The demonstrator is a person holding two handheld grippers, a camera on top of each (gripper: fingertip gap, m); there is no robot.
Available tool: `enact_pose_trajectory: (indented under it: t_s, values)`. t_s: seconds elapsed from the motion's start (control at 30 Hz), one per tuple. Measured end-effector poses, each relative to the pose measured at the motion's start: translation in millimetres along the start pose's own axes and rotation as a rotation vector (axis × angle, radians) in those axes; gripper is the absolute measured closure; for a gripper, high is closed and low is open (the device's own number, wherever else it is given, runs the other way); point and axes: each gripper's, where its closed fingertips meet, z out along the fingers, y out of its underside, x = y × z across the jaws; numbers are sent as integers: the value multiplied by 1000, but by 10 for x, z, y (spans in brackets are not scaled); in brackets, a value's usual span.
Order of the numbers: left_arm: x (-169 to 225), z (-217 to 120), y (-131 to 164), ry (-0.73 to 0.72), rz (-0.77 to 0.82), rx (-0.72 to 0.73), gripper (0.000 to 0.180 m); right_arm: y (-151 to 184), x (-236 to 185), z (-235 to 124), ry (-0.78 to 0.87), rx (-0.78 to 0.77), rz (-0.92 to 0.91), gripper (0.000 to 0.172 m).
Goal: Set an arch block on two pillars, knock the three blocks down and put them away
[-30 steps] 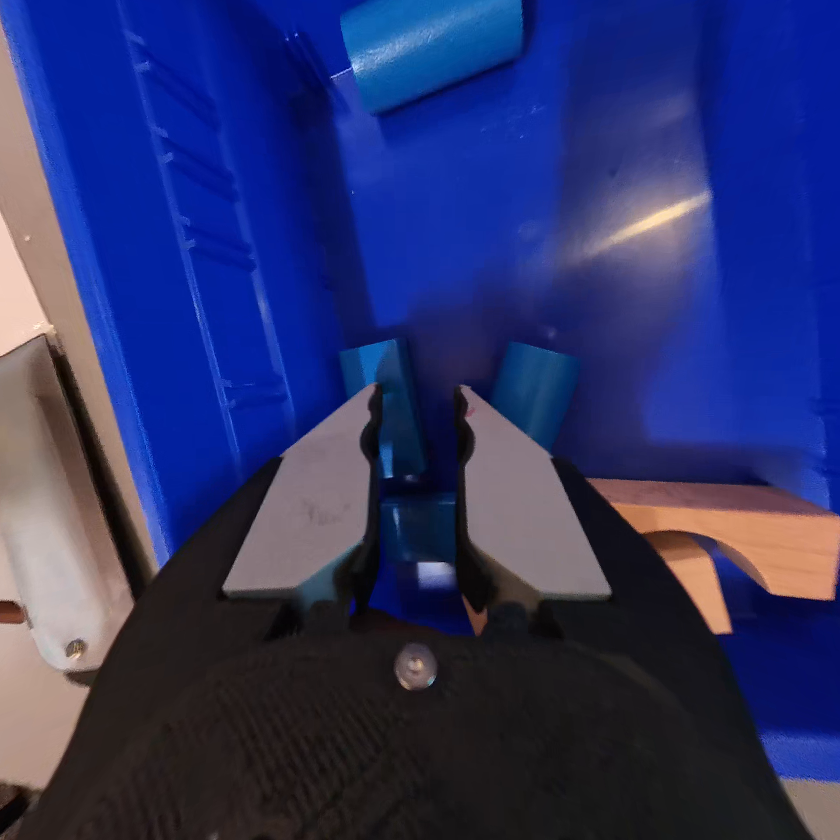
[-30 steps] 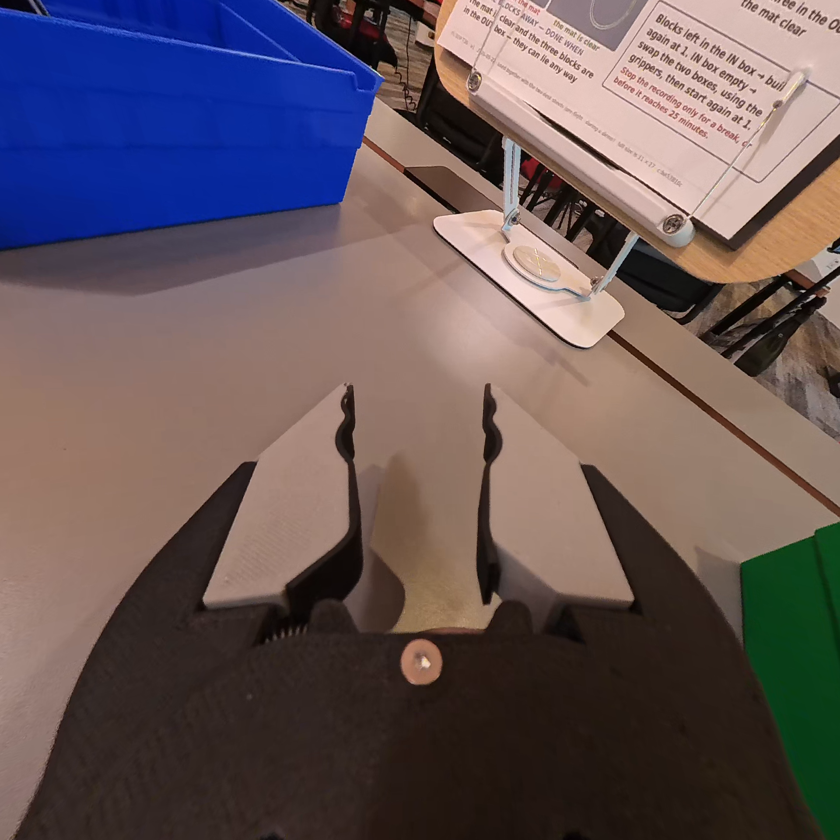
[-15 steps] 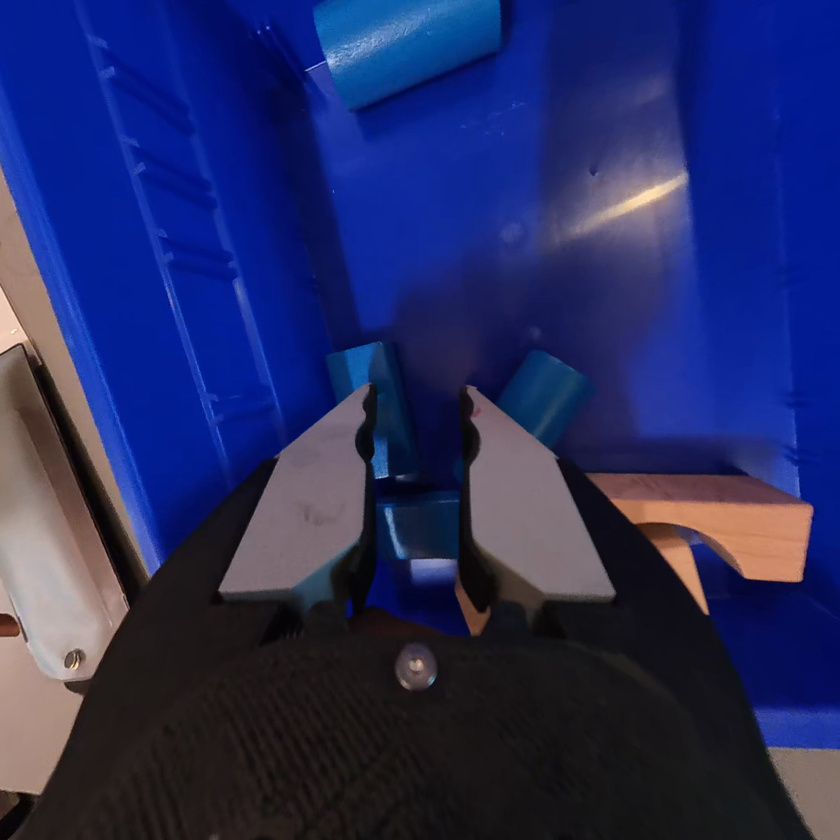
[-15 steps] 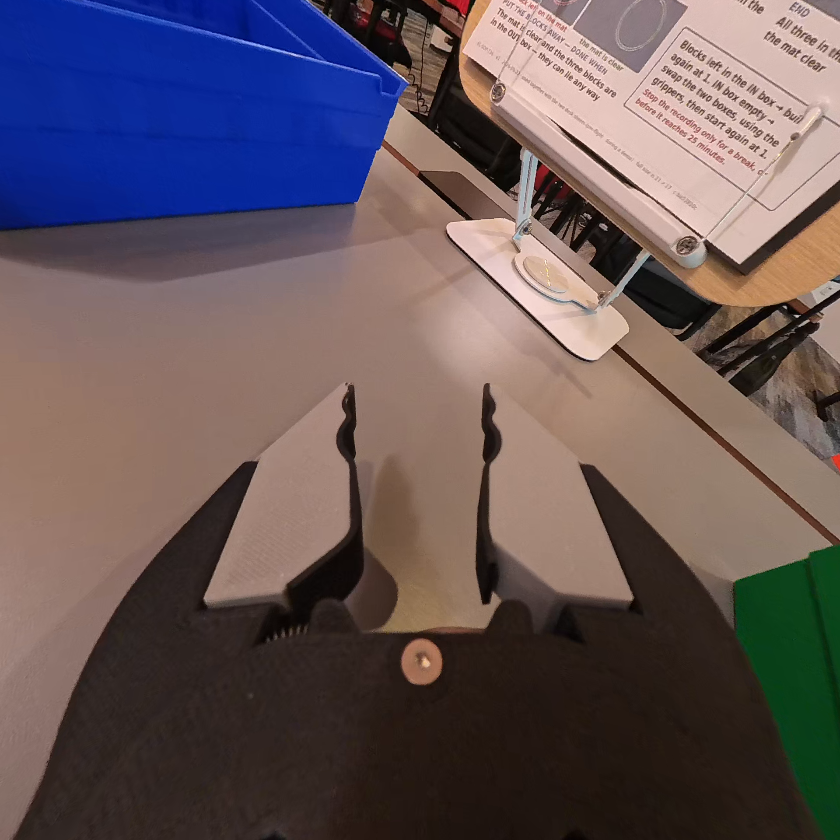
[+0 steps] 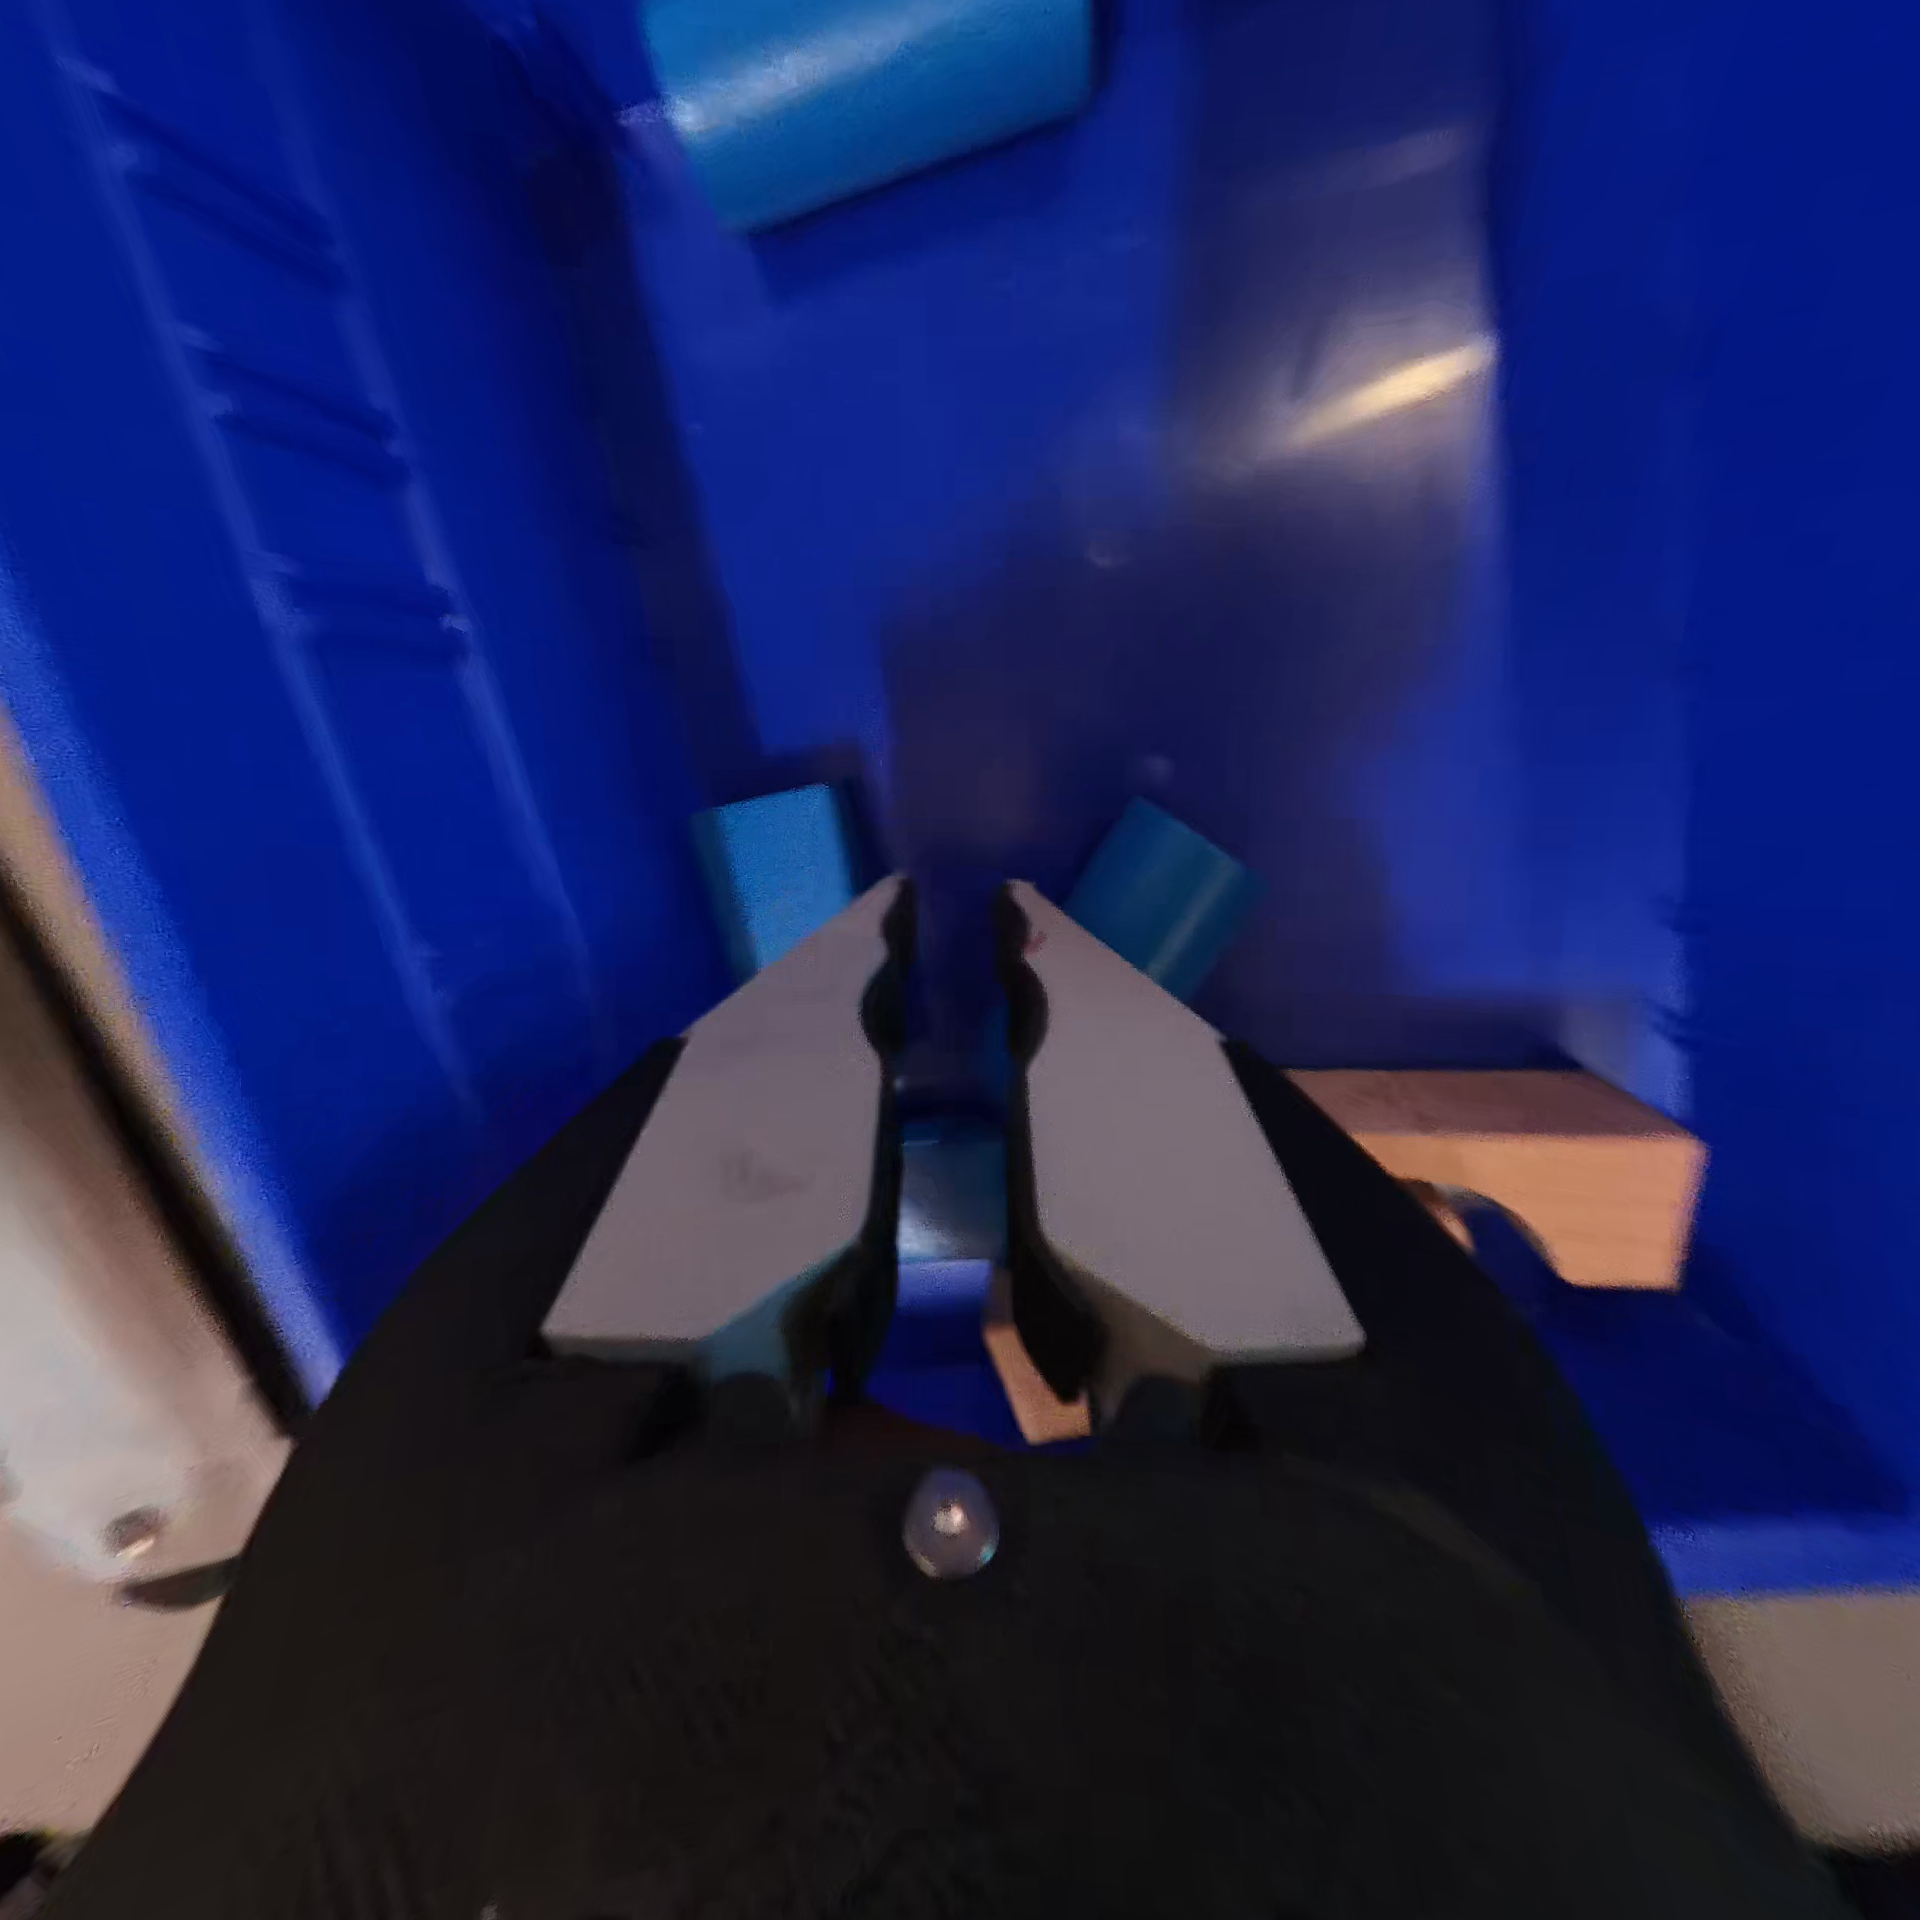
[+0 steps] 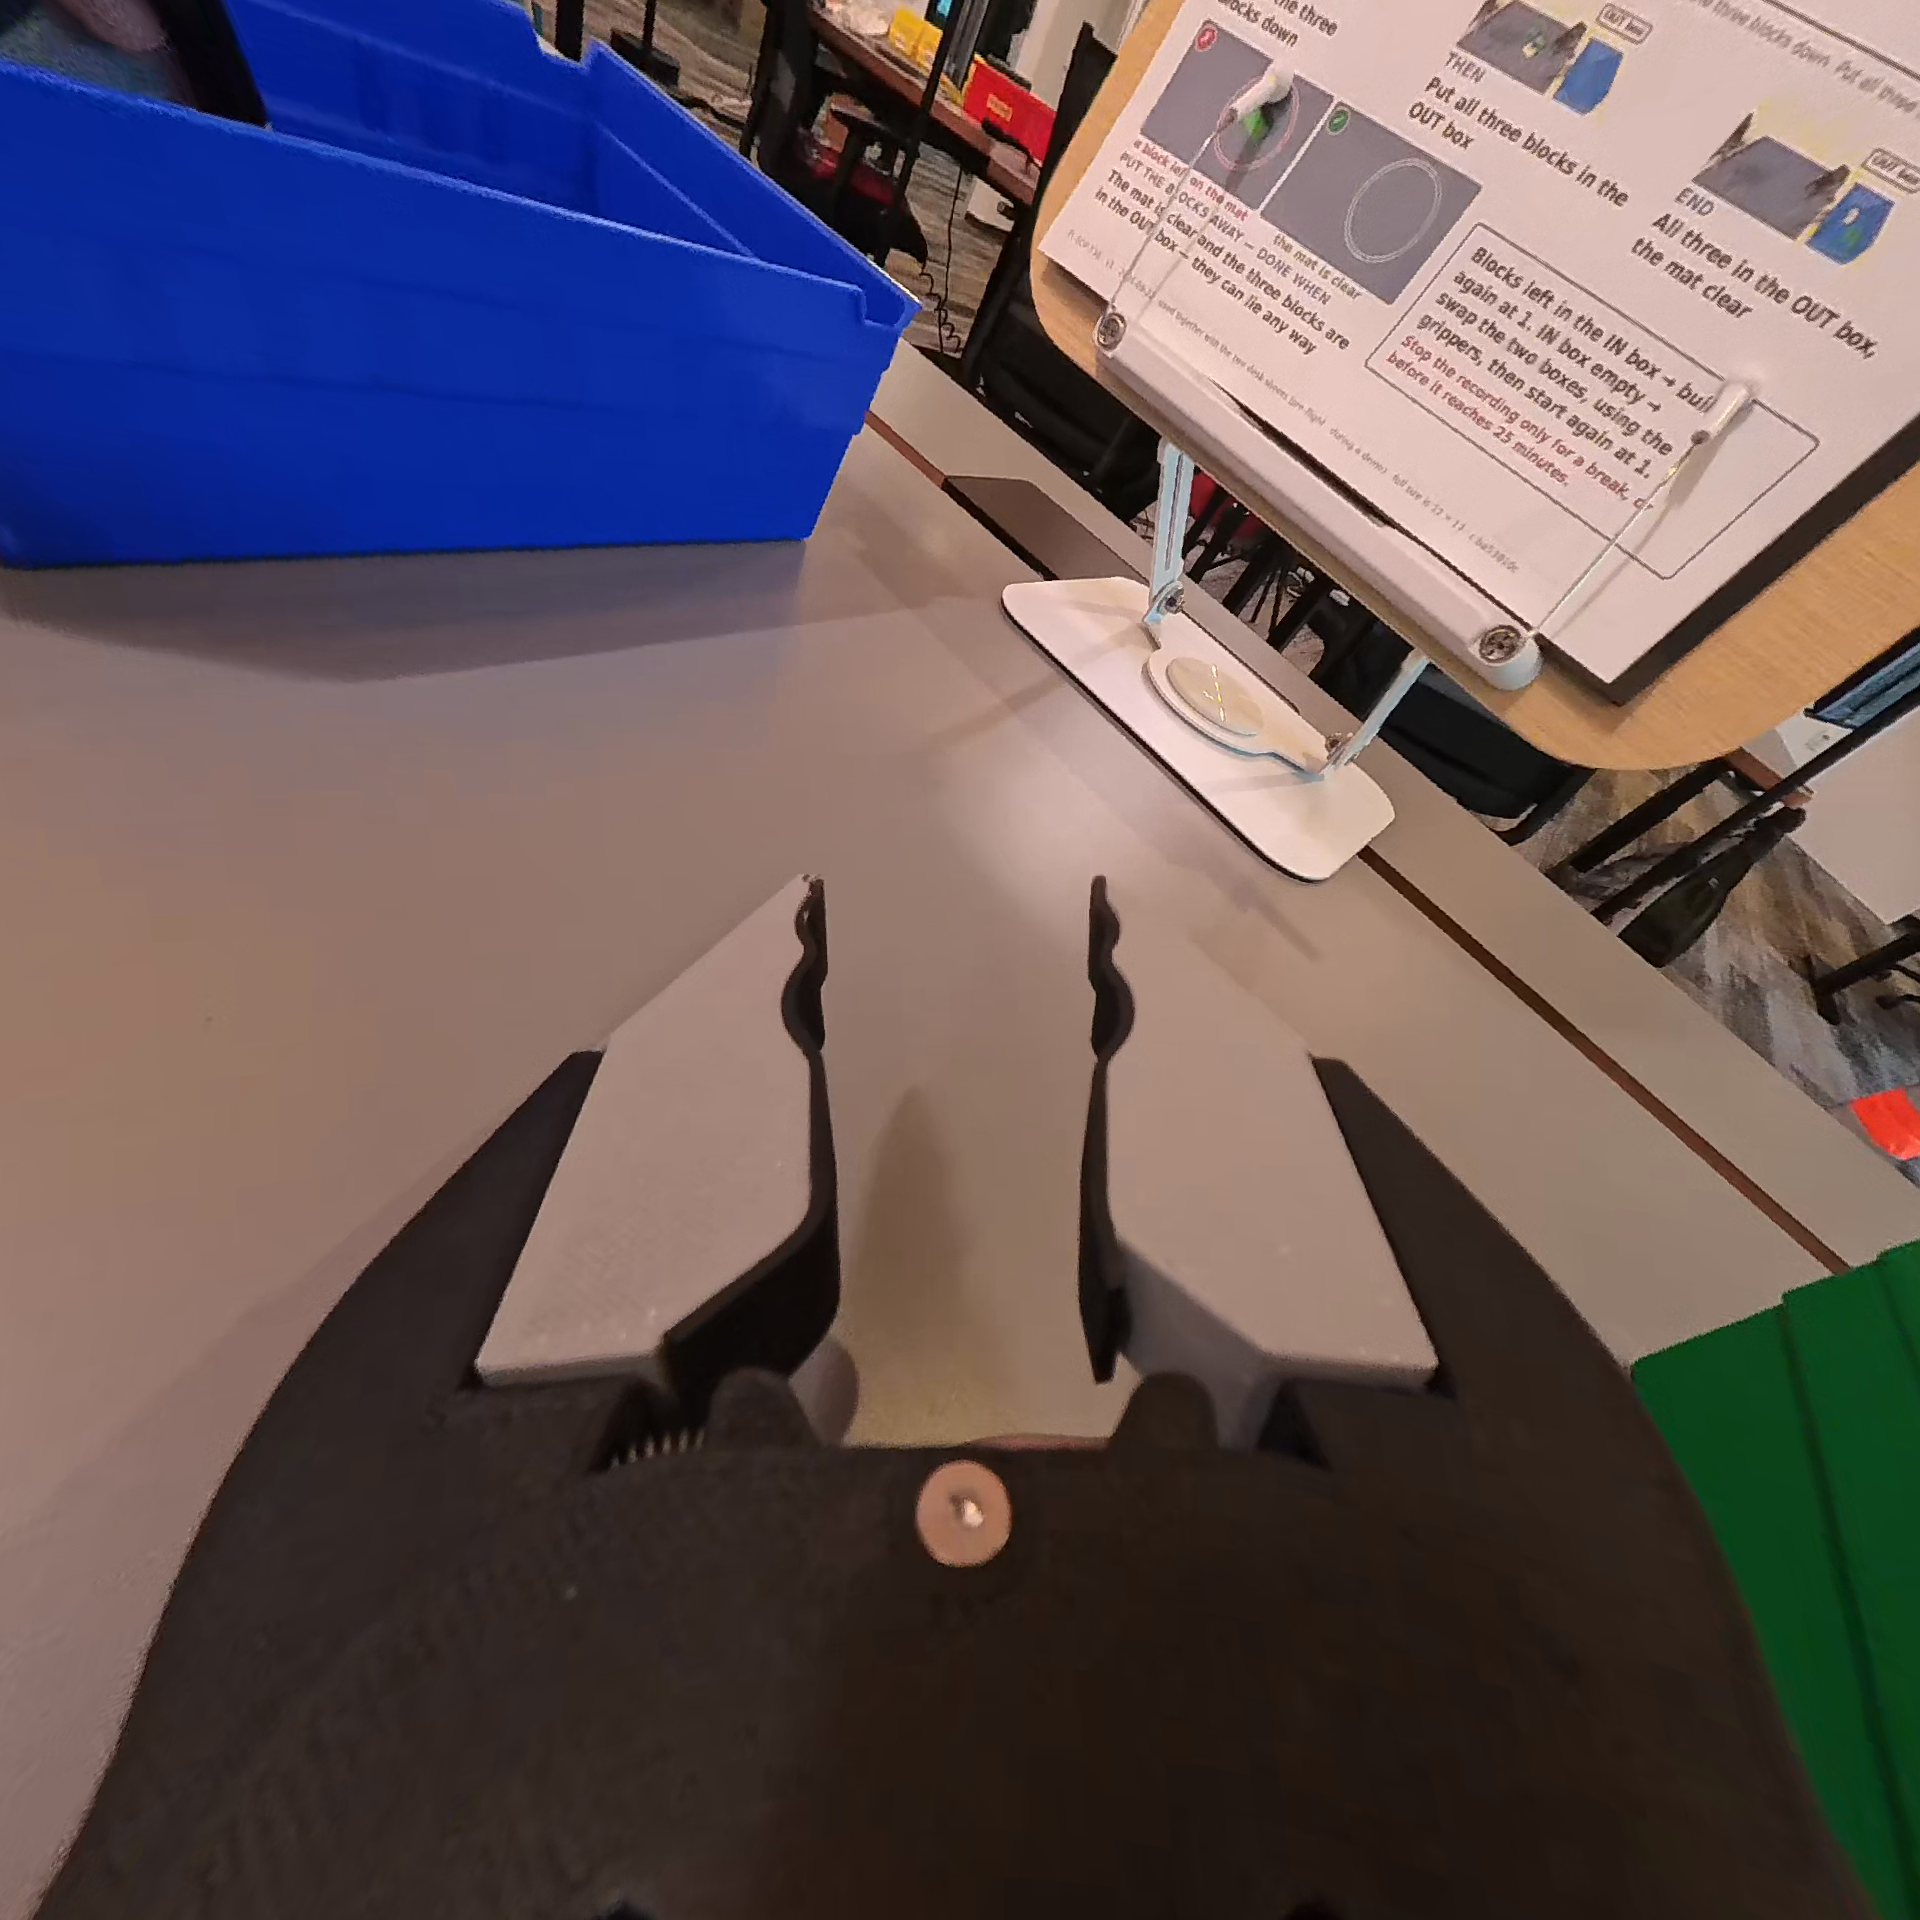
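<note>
The left tongs (image 5: 951,904), jaws narrowed on nothing, needed centring over the blue block (image 5: 774,873) just left; the right tongs (image 6: 951,904) gaped, idle.

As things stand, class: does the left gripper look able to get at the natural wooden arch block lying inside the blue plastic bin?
Probably yes. The left gripper hangs inside the blue plastic bin, and the wooden arch block lies just right of its fingers, top face exposed. Nothing covers it; the bin wall beside it may crowd a grasp.
</note>
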Motion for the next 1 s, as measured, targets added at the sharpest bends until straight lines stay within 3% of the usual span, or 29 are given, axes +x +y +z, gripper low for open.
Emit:
enact_pose_trajectory:
  t_s: [0.07,0.13,0.2,0.23,0.3,0.47,0.67,0.8,1.0]
  values:
    - [-48,51,94,-33,26,-41,159,-8,-19,4,-3,0,-11,124]
    - [-98,75,98,-74,55,-27,176,-12,-32,0,-2,1,-26,124]
    - [-133,37,-3,-102,48,34,176,-21,-43,-8,-2,6,-38,124]
    - [-134,13,-50,-112,53,60,169,-25,-48,-9,-3,8,-40,124]
    - [-155,-19,-93,-160,109,67,132,-14,-58,1,-8,3,-40,124]
    - [-120,-53,-85,-205,394,-5,126,14,-77,15,-16,-8,-46,124]
    - [-136,-296,15,-277,1023,-109,120,10,-113,26,-40,-4,-29,124]
    - [-67,-268,47,-214,1131,-166,126,16,-181,49,-69,-9,-25,124]
    - [-249,-155,64,-244,1251,-342,105,-6,-199,39,-84,2,-8,124]
